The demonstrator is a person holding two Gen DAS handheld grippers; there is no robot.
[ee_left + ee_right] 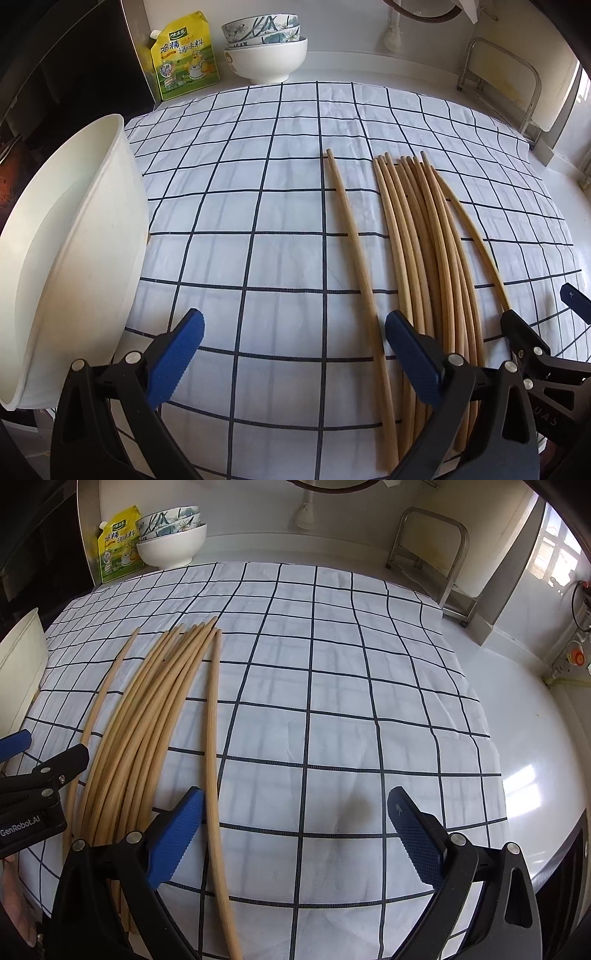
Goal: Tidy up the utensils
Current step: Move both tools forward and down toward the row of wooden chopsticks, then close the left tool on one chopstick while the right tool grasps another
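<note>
where the checked cloth (258, 206) covers the white counter (517, 716), the items stand as follows. chopsticks (424, 240): a bundle of bamboo sticks lying flat on the cloth, running near to far, tips far; in the left wrist view they sit right of centre. single chopstick (351, 236): lies apart from the bundle on its left side, roughly parallel to it. outer chopstick (212, 738): lies just off the bundle's right side, passing beside the right gripper's left finger. white container (74, 240): tall, plain, at the left edge of the cloth, well apart from the sticks. left gripper (295, 354): jaws wide apart, holding nothing, hovering near the cloth with the single chopstick between its fingers and its right finger over the bundle's near ends. right gripper (295, 834): jaws wide apart, holding nothing, over bare cloth right of the bundle. stacked bowls (264, 48): patterned bowls nested in a white one, far left of the counter. yellow seasoning pouch (184, 55): upright, just left of the bowls. metal rack (432, 550): far right, against the wall.
</note>
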